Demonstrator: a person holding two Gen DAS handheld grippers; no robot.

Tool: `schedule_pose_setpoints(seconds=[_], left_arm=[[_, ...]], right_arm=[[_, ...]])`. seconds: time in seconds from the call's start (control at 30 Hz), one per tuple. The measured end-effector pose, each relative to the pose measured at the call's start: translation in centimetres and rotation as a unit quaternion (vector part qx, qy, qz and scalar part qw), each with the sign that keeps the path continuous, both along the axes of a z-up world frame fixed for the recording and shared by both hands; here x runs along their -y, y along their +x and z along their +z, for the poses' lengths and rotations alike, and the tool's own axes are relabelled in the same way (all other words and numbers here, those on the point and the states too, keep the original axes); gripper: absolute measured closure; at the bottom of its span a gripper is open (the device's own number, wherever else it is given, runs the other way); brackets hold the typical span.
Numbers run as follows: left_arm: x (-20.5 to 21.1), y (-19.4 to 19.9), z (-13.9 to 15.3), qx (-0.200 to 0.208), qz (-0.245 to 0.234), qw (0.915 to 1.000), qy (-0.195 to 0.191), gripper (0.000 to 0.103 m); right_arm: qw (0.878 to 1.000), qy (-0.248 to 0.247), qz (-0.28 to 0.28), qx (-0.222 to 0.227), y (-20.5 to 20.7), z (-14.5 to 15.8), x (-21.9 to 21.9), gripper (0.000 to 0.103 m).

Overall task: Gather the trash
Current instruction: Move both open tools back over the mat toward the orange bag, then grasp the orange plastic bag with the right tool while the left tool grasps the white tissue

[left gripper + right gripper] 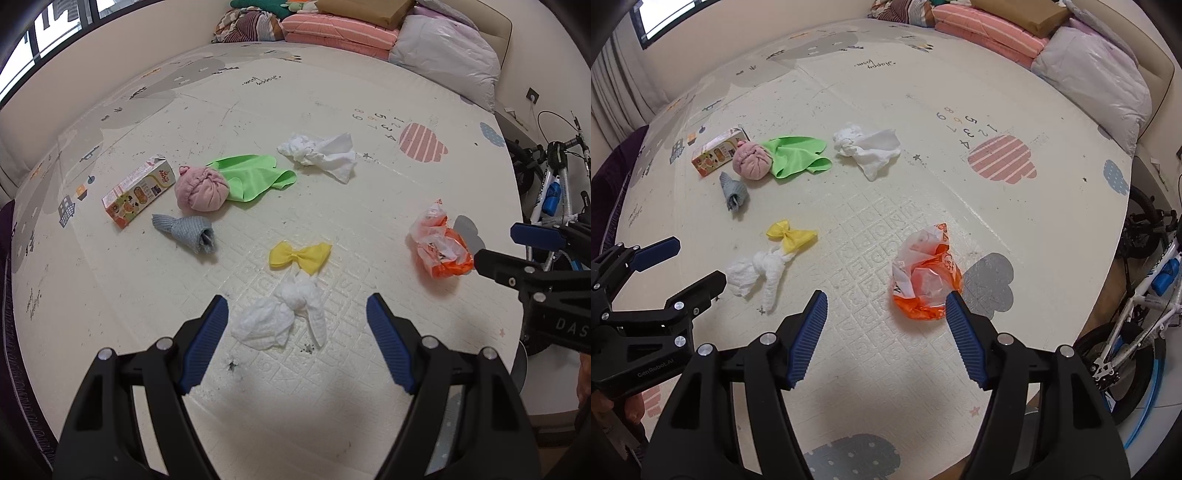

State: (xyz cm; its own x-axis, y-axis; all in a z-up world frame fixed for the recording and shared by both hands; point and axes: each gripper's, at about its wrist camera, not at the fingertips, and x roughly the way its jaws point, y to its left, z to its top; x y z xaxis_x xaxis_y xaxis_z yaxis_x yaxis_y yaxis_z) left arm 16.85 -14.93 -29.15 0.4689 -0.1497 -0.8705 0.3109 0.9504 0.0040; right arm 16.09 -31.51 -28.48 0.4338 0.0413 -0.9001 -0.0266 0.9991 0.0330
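The play mat is spread wide, with bare room kept around every scrap. Over the crumpled orange plastic bag the right gripper is held, jaws wide and empty; a straight drop onto the thickest fold is advised. The white tissue wad is framed by the left gripper, also wide, nothing gripped. The mat's right edge (bicycle beyond) is best avoided.

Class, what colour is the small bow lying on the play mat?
Yellow bow, clearest in the left wrist view, just beyond the crumpled white tissue.
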Motion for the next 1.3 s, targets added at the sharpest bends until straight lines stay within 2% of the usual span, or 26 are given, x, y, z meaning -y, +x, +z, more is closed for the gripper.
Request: schedule_pose_setpoints(seconds=[0.43,0.7,0.77,0.8,0.9,0.93,1.03,1.3], left_arm=[[2.5,2.4,-6.0,-0.028,0.009,0.9994,0.017,0.026],[2.3,3.7,-9.2,-0.048,0.021,0.9982,0.030,0.026],[2.2,3.9,-9.5,-0.050,0.025,0.9980,0.030,0.026],[2.1,4.0,-9.7,-0.050,0.028,0.9979,0.029,0.029],[1.9,4.2,-9.7,-0.052,0.035,0.9976,0.029,0.055],[1.8,4.2,-9.7,-0.050,0.037,0.9976,0.031,0.064],[1.6,4.3,-9.4,-0.051,0.038,0.9977,0.025,0.069],[1.5,3.5,-7.5,-0.037,0.028,0.9986,0.027,0.072]], right_arm=[[0.999,-0.011,-0.005,-0.038,3.2,-8.0,2.8,0.039],[0.999,-0.012,0.020,-0.034,4.1,-9.0,2.1,0.039],[0.999,-0.012,0.026,-0.032,4.3,-9.0,2.0,0.043],[0.999,-0.010,0.028,-0.032,4.3,-8.9,1.9,0.045],[0.999,-0.007,0.033,-0.029,4.5,-8.8,1.8,0.051],[0.999,-0.006,0.035,-0.028,4.5,-8.7,1.7,0.057],[0.999,0.003,0.037,-0.027,4.5,-8.3,1.6,0.066],[0.999,0.016,0.041,-0.021,4.2,-7.0,0.7,0.070]])
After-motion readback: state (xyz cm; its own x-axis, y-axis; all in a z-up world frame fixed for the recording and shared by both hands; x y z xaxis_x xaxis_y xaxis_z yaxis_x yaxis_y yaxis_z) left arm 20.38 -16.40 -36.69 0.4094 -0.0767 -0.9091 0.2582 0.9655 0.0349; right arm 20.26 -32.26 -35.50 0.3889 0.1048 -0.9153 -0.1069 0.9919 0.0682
